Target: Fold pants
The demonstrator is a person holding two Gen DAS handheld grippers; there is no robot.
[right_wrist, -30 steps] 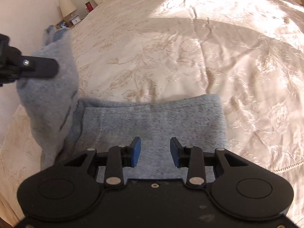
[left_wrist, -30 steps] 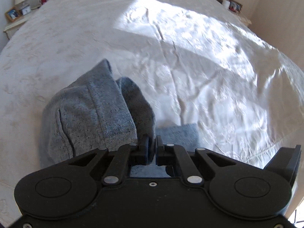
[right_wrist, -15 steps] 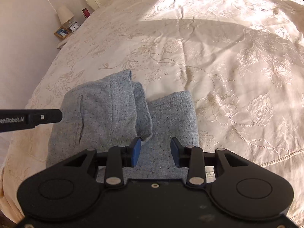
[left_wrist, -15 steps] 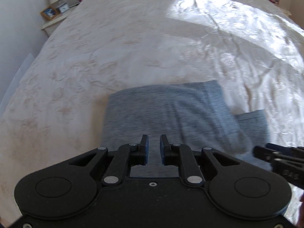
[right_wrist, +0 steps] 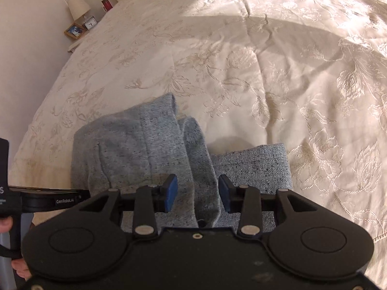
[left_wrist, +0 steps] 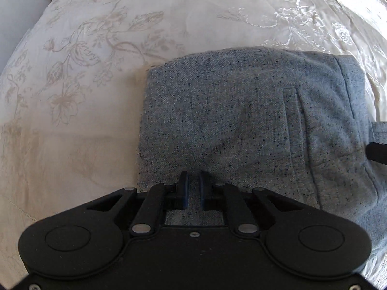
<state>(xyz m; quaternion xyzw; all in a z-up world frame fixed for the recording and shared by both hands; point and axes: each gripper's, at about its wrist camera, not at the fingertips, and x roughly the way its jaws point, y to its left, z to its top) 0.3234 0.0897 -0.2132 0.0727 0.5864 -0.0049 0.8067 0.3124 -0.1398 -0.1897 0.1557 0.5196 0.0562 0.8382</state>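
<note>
A: How many garments on the bed (right_wrist: 241,72)?

B: One pair of pants (left_wrist: 241,125), grey-blue and speckled, lying folded on the cream embroidered bedspread (left_wrist: 72,120) near its front edge. In the right wrist view the pants (right_wrist: 135,149) show as a thick folded bundle on the left with one flat layer sticking out to the right from under it.

A: And grippers?

B: Two. The left gripper (left_wrist: 192,188) points steeply down over the near edge of the pants. Its jaws leave only a narrow slot and are closing. Cloth shows through the slot, but I see no fold pinched between the pads, so it grips nothing.

A: The right one?

B: The right gripper (right_wrist: 196,193) also tilts downward, above the spot where the bundle overlaps the flat layer. Its jaws are spread wide and opening further. The edge of the bundle shows in the gap beneath them, and the blue pads (right_wrist: 171,191) do not press on it.

A: Do the grippers see each other?

B: Yes. The left gripper (right_wrist: 55,199) reaches in from the left edge of the right wrist view, level with the bundle's side, with part of the person's hand (right_wrist: 6,224) behind its handle. A dark tip of the right gripper shows at the right edge of the left view.

A: Anything else countable?

B: On the bedside table (right_wrist: 73,46) at the far left: one lamp (right_wrist: 78,7), one small clock (right_wrist: 91,23), one picture frame (right_wrist: 74,31) and one red item (right_wrist: 106,3).
</note>
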